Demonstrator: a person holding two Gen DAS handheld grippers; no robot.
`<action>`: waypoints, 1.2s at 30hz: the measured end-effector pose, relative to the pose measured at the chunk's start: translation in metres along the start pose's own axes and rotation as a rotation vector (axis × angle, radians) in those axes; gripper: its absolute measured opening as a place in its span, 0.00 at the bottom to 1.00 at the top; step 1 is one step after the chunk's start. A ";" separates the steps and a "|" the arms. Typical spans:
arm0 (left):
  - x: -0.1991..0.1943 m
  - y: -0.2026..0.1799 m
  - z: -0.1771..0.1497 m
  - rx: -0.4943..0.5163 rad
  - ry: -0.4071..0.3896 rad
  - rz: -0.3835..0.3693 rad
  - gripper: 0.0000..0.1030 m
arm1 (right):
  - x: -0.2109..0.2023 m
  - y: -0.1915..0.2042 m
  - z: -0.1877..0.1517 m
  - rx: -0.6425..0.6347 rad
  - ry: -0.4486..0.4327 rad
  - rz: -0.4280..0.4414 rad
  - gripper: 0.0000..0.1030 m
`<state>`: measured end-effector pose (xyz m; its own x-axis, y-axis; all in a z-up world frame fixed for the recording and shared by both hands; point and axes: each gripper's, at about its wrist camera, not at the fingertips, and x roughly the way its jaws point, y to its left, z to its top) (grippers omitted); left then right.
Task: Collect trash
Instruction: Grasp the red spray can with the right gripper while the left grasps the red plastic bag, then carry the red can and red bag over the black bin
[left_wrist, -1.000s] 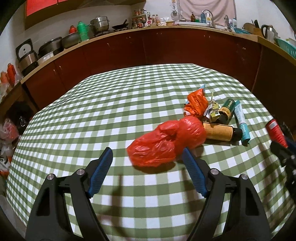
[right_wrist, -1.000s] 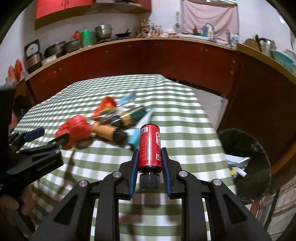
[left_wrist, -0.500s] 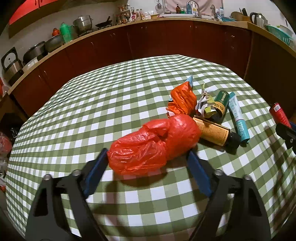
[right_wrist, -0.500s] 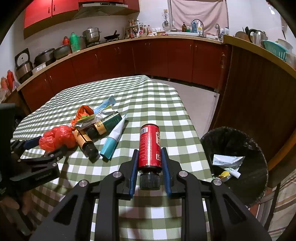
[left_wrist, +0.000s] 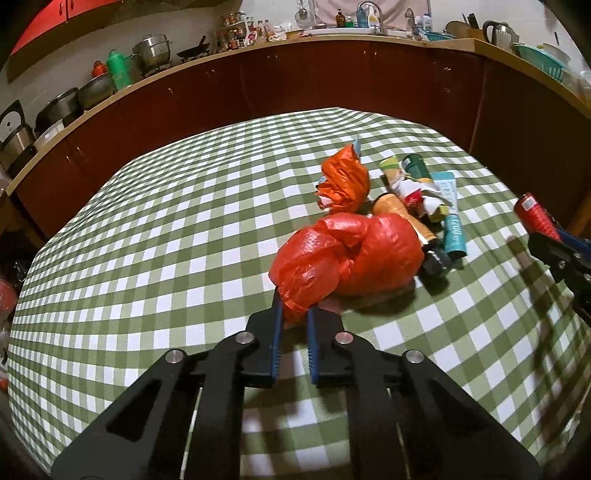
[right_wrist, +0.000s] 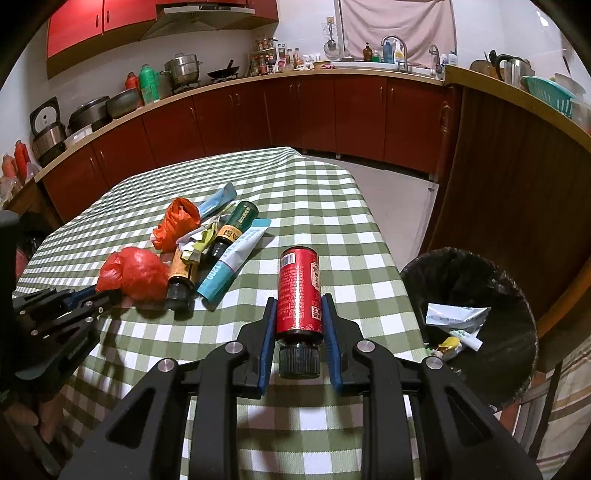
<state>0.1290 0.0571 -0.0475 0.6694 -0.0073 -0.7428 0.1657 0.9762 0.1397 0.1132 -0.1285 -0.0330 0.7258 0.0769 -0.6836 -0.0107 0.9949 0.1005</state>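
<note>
Left hand-held gripper (left_wrist: 293, 314): its jaws have just been closing and are now clenched on the near tail of the red plastic bag (left_wrist: 351, 254).
Red plastic bag: crumpled, lying on the green-checked desk (left_wrist: 147, 229), its far end touching the pile of trash.
Right hand-held gripper (right_wrist: 299, 317): clamped on a red bottle (right_wrist: 298, 290), black cap nearest the camera, base pointing away, held above the desk's right edge.
Amber bottle (right_wrist: 181, 273): lying just beside the red bag, dark cap toward the near edge.
Teal tube (right_wrist: 231, 260): flat on the desk, right of the amber bottle, touching the pile.
Green bottle (right_wrist: 236, 225): lying in the pile beyond the amber one, crumpled paper wrappers (right_wrist: 199, 240) against it.
Orange bag (right_wrist: 177, 223): bunched at the pile's left far side.
Bin (right_wrist: 469, 325): black-lined, on the floor off the desk's right edge, with paper scraps inside.
Kitchen counter (right_wrist: 221, 88): along the far wall, carrying pots and bottles.
</note>
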 end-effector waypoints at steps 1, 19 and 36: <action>-0.003 -0.001 -0.001 -0.002 -0.003 -0.003 0.09 | -0.001 0.000 0.000 0.001 -0.001 0.001 0.24; -0.039 -0.019 -0.005 -0.029 -0.048 -0.030 0.06 | -0.019 -0.016 -0.002 0.005 -0.027 -0.020 0.24; -0.056 -0.056 0.013 -0.014 -0.099 -0.062 0.06 | -0.035 -0.046 -0.003 0.022 -0.056 -0.063 0.24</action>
<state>0.0917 -0.0001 -0.0054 0.7265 -0.0880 -0.6815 0.1989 0.9762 0.0860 0.0863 -0.1764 -0.0155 0.7621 0.0095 -0.6474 0.0509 0.9959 0.0744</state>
